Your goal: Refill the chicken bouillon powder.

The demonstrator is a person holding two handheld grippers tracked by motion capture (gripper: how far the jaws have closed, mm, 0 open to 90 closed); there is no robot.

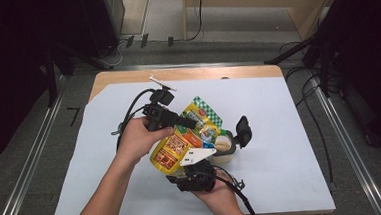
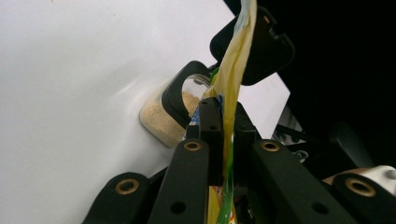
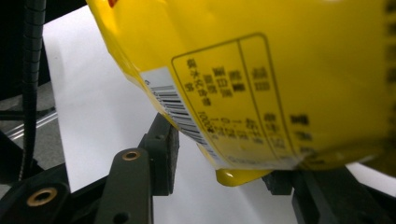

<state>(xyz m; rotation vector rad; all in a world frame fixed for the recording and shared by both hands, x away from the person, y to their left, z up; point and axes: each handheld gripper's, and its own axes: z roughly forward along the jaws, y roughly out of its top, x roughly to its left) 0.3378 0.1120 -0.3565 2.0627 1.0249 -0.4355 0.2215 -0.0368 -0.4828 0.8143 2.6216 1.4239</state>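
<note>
The left claw pinches the yellow pouch tight, holding it above the bench by the open jar. The right claw stands spread under the pouch's lower corner, its pads clear of it

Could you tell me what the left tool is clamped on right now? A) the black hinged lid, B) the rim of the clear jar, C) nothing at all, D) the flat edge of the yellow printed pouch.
D: in the left gripper view the left tool has its jaws pressed together on the thin edge of the yellow printed plastic pouch, while the clear jar of beige powder sits apart behind it.
</note>
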